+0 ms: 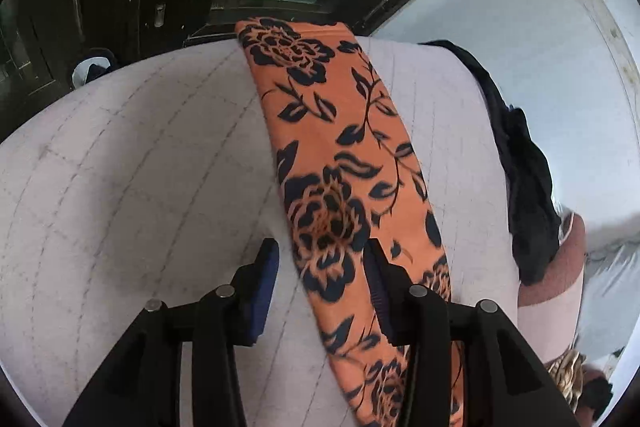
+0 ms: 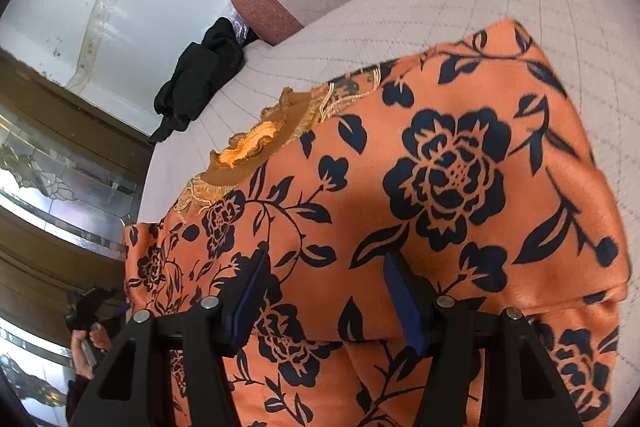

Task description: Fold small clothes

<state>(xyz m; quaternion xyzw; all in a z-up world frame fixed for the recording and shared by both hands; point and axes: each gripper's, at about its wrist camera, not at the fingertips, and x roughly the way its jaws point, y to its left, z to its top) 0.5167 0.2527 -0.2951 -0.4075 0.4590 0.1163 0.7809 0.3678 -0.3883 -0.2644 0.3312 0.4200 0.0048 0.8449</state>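
Your left gripper (image 1: 320, 267): jaws wide, over orange floral garment (image 1: 344, 163) on quilted cushion (image 1: 140, 167). Your right gripper (image 2: 324, 279): jaws wide, above same garment; only this view shows ruffled collar (image 2: 256, 143) at 10 o'clock. Garment's near end cut off.

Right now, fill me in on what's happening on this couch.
A person with a gripper in each hand is folding an orange floral garment spread on a pale quilted cushion. Both grippers are open and hold nothing: the left gripper straddles the garment's edge, and the right gripper hangs over the broad part. A black garment lies bunched at the cushion's edge, untouched.
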